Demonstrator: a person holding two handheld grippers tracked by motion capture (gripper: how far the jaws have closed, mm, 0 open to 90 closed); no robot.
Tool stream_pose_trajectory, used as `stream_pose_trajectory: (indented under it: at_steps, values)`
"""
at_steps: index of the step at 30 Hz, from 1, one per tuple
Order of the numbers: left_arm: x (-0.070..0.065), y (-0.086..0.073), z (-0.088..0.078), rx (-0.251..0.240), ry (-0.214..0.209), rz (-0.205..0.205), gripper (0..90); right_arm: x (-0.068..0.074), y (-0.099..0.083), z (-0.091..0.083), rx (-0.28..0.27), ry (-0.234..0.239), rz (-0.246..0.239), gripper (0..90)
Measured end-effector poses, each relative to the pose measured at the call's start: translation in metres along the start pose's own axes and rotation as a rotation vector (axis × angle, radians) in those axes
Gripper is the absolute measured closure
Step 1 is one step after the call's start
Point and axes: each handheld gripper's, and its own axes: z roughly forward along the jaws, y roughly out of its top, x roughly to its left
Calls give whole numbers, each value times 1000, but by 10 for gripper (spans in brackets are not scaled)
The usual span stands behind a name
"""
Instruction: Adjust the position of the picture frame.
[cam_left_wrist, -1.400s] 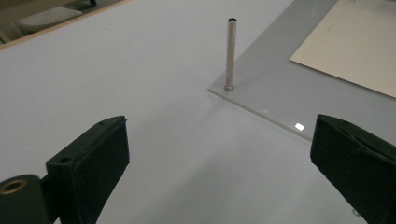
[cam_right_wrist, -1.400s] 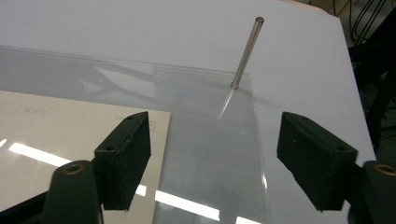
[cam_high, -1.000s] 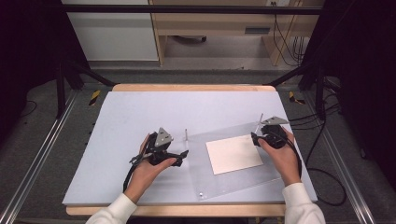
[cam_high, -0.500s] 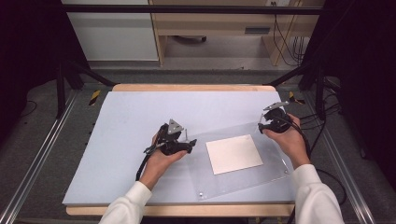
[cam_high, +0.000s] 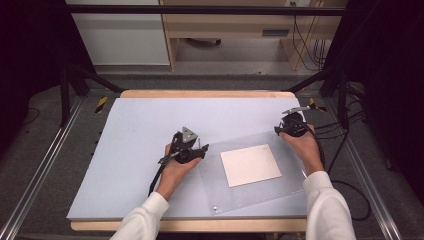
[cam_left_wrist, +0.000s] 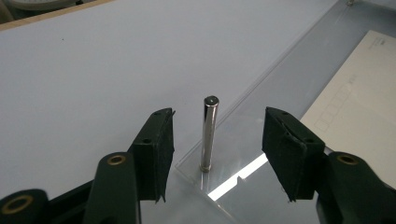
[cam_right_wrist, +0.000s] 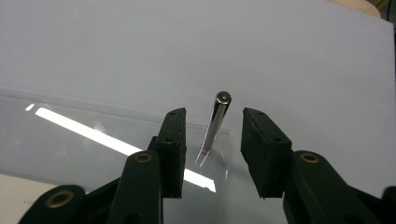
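A clear acrylic plate (cam_high: 235, 195) lies on the pale blue table mat (cam_high: 135, 150), and a beige card (cam_high: 251, 165) shows at its middle. Thin upright metal posts stand at its corners. My left gripper (cam_high: 199, 149) is at the far-left corner. Its jaws flank that post (cam_left_wrist: 208, 133) with a gap on each side. They have just been closing. My right gripper (cam_high: 286, 129) is at the far-right corner. Its post (cam_right_wrist: 215, 122) stands between the jaws (cam_right_wrist: 212, 149), close to the pads but untouched. These jaws have also just been closing.
Another small post (cam_high: 215, 207) stands at the plate's near-left corner. The mat rests on a wooden board (cam_high: 200, 93) with metal rails (cam_high: 45, 165) on both sides. Cables (cam_high: 345, 135) trail at the right, and a wooden cabinet stands behind.
Both hands have moved away from the person toward the plate's far corners. The left gripper went up and to the right, the right gripper up toward the far-right post.
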Motion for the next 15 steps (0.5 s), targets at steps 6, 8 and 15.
stream_pose_trajectory:
  at_steps: [6, 8, 15]
  values:
    - [-3, -1, -1, 6, 9, 8, 462, 1, -1, 14, 15, 16, 27, 692]
    - [-3, -2, -1, 6, 8, 3, 463, 1, -2, 17, 13, 12, 36, 727]
    - [-3, -5, 0, 8, 5, 0, 480, 2, -3, 19, -2, -5, 27, 841]
